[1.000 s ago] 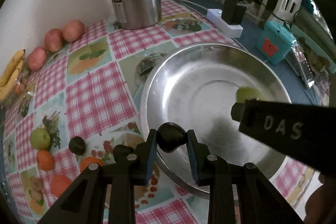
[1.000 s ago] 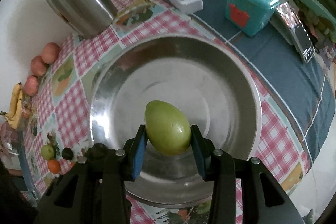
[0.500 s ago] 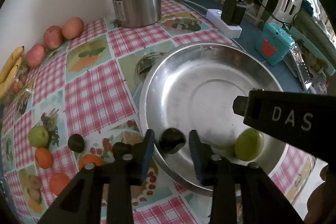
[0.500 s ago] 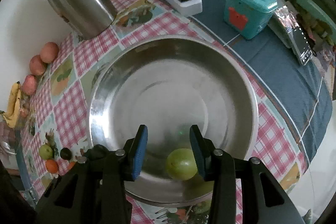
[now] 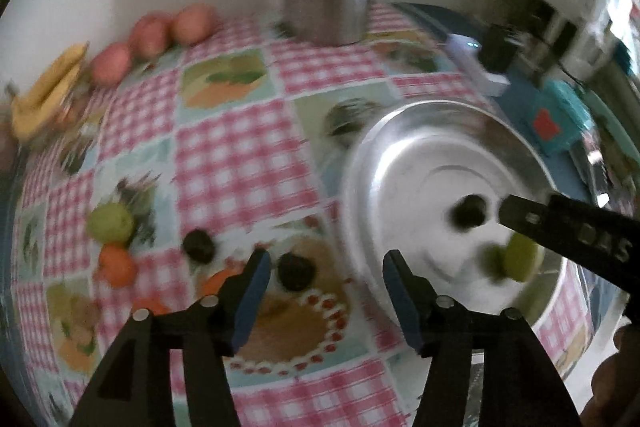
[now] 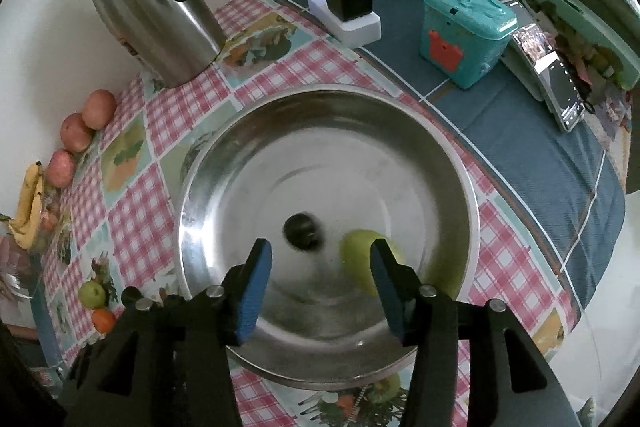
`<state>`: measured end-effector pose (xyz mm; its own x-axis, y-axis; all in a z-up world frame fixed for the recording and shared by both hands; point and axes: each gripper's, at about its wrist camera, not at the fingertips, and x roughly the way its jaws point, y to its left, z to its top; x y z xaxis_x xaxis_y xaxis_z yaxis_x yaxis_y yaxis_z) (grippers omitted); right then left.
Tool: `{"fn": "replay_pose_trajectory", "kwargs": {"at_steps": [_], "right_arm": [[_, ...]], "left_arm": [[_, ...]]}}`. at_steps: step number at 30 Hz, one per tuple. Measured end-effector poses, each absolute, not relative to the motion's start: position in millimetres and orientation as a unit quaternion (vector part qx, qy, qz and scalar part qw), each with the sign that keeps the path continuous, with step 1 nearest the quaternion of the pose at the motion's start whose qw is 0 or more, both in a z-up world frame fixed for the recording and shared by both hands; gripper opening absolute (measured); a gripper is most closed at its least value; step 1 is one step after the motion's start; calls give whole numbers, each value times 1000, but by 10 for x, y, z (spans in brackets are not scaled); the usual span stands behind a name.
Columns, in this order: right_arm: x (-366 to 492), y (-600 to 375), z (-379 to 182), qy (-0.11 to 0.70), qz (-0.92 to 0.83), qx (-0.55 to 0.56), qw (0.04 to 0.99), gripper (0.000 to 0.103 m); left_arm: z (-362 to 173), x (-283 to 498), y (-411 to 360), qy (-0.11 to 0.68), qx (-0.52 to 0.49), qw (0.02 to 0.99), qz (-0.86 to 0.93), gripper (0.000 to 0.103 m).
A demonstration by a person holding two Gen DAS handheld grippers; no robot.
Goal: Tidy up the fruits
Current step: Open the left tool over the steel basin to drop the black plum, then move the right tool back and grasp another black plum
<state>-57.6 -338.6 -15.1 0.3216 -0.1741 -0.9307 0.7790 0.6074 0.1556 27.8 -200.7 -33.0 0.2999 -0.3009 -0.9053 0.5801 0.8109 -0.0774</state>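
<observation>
Both claws point steeply downward, jaws opening and empty. Right gripper [image 6: 320, 269] hangs over the steel bowl [image 6: 460, 187]; a green fruit [image 6: 360, 255] lies at its 3 o'clock, a dark fruit [image 6: 302, 231] ahead. Left gripper [image 5: 326, 281] hangs over the checked cloth [image 5: 240, 163] beside the bowl's 9 o'clock rim.

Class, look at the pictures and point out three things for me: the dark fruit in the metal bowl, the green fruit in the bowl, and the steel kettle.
dark fruit [image 6: 303, 231], right wrist view, its middle.
green fruit [image 6: 360, 247], right wrist view, its exposed left side.
steel kettle [image 6: 160, 23], right wrist view, its body.
</observation>
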Motion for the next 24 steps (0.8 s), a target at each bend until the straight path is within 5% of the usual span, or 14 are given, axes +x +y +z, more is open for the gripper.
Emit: {"fn": "replay_pose_trajectory", "kwargs": {"at_steps": [7, 19, 24], "right_arm": [[-513, -3305, -182, 502, -302, 296, 754, 56], [-349, -3014, -171, 521, -268, 256, 769, 57], [-309, -2944, -184, 527, -255, 250, 771, 66]], "left_arm": [[-396, 571, -1464, 579, 66, 791, -186, 64], [-272, 914, -624, 581, -44, 805, -113, 85], [-288, 995, -346, 581, -66, 807, -82, 96]]}}
